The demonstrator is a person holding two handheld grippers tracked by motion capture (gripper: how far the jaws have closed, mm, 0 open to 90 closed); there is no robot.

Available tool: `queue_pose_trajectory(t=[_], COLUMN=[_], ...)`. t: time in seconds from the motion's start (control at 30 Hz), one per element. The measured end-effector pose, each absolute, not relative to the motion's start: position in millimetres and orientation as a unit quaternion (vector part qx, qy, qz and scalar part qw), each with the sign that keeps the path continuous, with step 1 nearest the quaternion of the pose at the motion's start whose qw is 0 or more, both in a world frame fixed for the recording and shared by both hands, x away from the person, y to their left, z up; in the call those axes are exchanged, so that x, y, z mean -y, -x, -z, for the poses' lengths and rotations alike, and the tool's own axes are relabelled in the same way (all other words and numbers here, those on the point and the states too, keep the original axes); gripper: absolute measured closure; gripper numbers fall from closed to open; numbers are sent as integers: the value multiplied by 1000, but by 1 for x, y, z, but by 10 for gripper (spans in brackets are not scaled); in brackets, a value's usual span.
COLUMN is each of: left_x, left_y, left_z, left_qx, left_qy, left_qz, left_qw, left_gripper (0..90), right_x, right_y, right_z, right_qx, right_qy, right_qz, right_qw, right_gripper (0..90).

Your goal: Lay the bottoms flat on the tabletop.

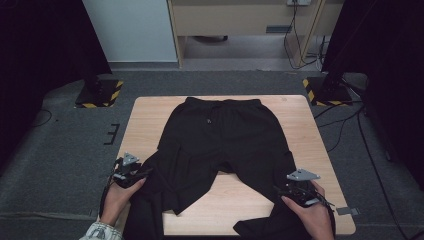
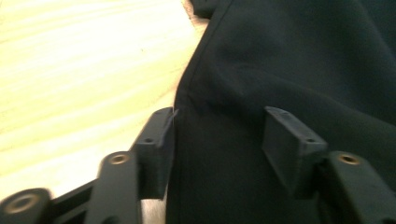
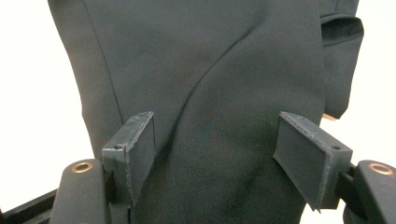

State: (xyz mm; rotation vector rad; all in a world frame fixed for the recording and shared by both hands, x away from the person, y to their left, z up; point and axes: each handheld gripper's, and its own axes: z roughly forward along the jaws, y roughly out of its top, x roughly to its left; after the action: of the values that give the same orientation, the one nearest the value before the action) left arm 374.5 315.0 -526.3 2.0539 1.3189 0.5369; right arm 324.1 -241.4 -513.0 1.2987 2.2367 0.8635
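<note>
The left gripper [image 1: 129, 169] sat at the table's near left corner, its jaws standing apart over the outer hem of one trouser leg; in the left gripper view [image 2: 217, 140] the dark cloth lay between the two pads without either pressing on it, the left pad right at the cloth's edge. The right gripper [image 1: 298, 186] hovered near the near right edge, jaws likewise spread, and the right gripper view [image 3: 215, 154] had the other leg running between its pads with a long soft fold rising up the fabric, neither pad squeezing it.

The black trousers [image 1: 222, 140] lay flat on the wooden table [image 1: 150, 112], waistband at the far side, both legs splayed toward the person and spilling over the near edge. The high view gave that whole layout, along with a hand [image 1: 120, 192] behind each tool and a patterned cuff [image 1: 100, 232] at the left. The close views gave instead the seam along the left leg's edge and a pocket flap [image 3: 341, 32] on the right leg.

Around the table was grey carpet [image 1: 60, 155], two stand bases with yellow-black striped edges [image 1: 100, 93], black curtains [image 1: 40, 50] on both sides, cables [image 1: 350, 125] trailing at the right, and a pale wooden desk [image 1: 240, 20] at the back wall.
</note>
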Motion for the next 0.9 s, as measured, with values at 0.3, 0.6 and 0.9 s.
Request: queue_pose_trajectory(t=[0.3, 0.6, 0.9], left_x=[-320, -303, -287], left_y=[-326, -308, -321], left_z=[518, 507, 510], left_qx=[-487, -474, -465], left_qy=[-802, -804, -808], left_qz=[-179, -217, -227], left_qw=[295, 285, 282], left_gripper=[722, 555, 517], right_x=[244, 234, 243], right_y=[-324, -313, -299], right_z=[512, 512, 516], right_qx=[-799, -822, -843], right_qy=[-468, -439, -431], right_qz=[-313, -307, -285], right_qw=[209, 191, 151], right_gripper=[336, 320, 563])
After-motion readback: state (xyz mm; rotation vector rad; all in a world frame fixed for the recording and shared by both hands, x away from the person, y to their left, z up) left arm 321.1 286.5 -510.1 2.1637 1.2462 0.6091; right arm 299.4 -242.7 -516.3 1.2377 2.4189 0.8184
